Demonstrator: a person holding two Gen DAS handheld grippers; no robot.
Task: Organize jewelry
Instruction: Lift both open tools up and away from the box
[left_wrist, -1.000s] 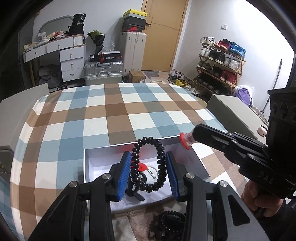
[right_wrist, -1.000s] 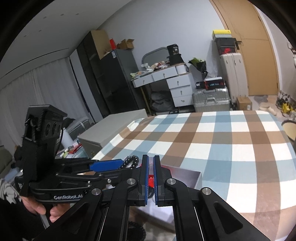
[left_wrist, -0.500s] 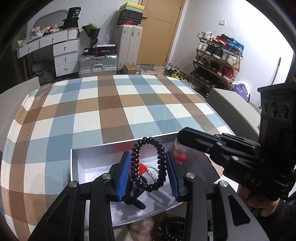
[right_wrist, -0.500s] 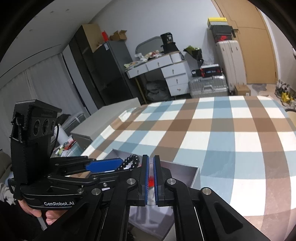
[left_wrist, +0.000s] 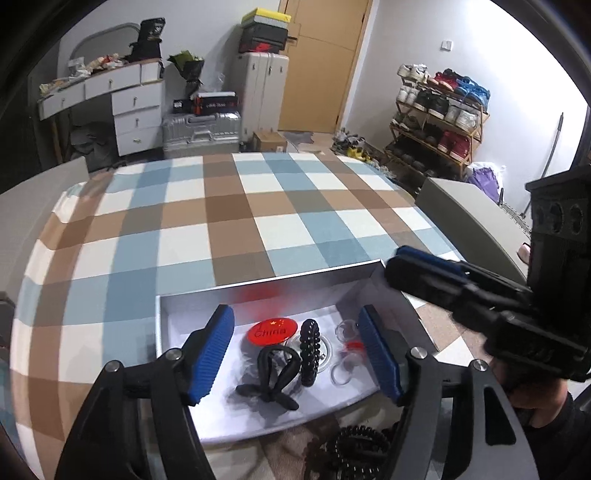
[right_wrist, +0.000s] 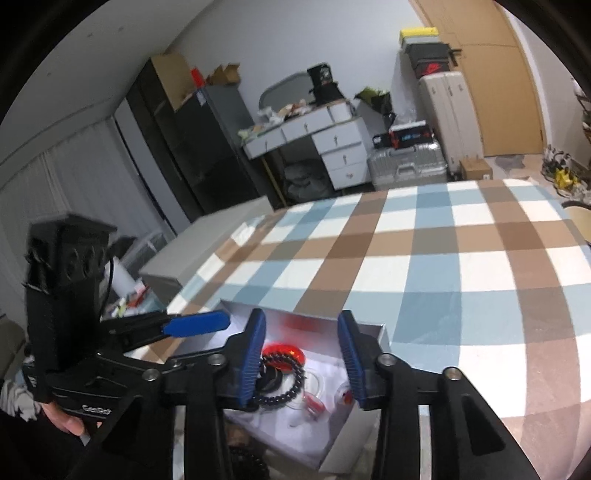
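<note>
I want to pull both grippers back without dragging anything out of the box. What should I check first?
1. Black bead bracelet lies in the white box: ok.
2. Left gripper jaws opening, nothing pinched: ok.
3. Right gripper jaws opening, pads bare: ok.
4. Bracelet clear of right gripper's near pad: cannot tell.
5. Red badge inside the box: ok.
6. Black coil band in the box: not ok, outside.
</note>
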